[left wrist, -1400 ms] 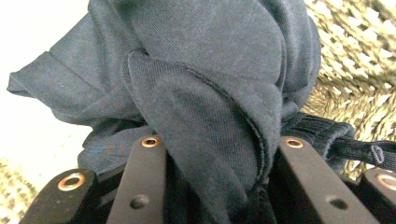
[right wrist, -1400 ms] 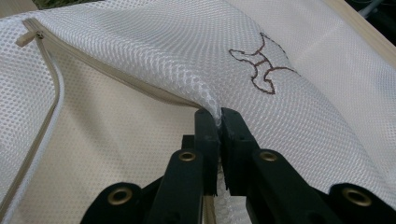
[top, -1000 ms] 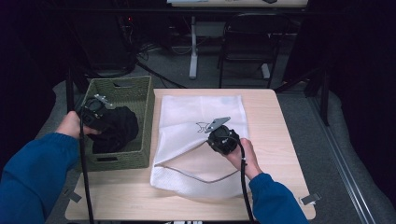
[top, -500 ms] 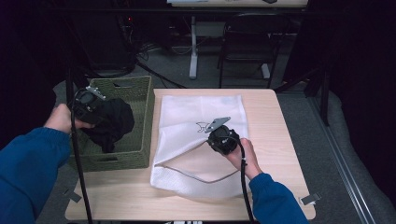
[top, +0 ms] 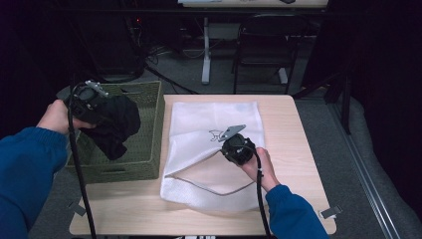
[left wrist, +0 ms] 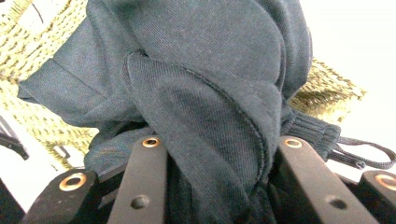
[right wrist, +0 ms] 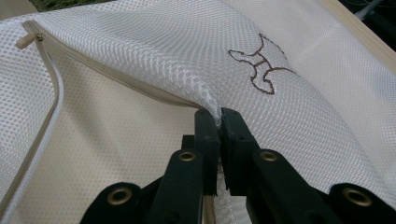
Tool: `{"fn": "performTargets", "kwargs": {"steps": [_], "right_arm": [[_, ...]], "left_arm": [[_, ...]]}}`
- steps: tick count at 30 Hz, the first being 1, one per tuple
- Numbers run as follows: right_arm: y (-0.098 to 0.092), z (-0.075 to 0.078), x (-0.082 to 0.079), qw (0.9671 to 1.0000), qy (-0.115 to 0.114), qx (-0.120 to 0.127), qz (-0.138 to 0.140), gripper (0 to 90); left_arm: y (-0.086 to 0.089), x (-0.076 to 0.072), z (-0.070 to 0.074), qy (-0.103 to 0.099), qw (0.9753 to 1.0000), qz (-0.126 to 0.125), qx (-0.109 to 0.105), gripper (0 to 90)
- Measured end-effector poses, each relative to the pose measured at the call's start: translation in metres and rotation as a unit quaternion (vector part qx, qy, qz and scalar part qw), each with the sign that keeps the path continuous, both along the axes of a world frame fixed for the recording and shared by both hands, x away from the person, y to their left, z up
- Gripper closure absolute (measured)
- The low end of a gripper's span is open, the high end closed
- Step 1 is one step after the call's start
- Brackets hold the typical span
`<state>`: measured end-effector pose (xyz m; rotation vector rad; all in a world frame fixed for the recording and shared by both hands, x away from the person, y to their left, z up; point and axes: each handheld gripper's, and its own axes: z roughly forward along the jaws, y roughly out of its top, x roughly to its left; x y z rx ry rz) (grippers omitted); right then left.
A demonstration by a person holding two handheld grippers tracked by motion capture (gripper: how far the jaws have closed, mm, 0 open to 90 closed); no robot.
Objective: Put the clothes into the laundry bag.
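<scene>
High view: the left arm is raised and bent, lifting the left hand-held gripper (top: 92,102) above the one green woven basket (top: 144,149) with its jaws clamped on a single bunched black garment (top: 117,124) that hangs over the basket. The right forearm lies low on the tabletop (top: 293,149), where the right hand-held gripper (top: 234,142) pinches the one white mesh bag (top: 214,112), jaws nearly together on a fold beside its open zipper (right wrist: 116,74).

Matt black knit garment (left wrist: 196,84) – white mesh bag (right wrist: 154,51), woven basket (top: 144,149).
</scene>
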<state>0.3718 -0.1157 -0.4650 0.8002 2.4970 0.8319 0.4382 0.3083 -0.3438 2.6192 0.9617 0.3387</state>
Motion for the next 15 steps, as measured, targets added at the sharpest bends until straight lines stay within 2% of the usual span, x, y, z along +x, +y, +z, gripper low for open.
{"fn": "performTargets", "kwargs": {"steps": [9, 12, 15], "right_arm": [[0.000, 0.000, 0.000, 1.0000, 0.000, 0.002, 0.000, 86.8], [0.000, 0.000, 0.000, 1.0000, 0.000, 0.001, 0.001, 86.8], [0.000, 0.000, 0.000, 1.0000, -0.001, 0.000, 0.001, 86.8]], "left_arm": [[-0.006, -0.005, 0.025, -0.001, 0.9999, -0.011, 0.009, 68.4], [-0.010, -0.010, 0.032, 0.000, 1.0000, -0.007, 0.006, 68.5], [-0.013, -0.014, 0.038, 0.001, 0.9998, -0.017, 0.013, 68.4]]}}
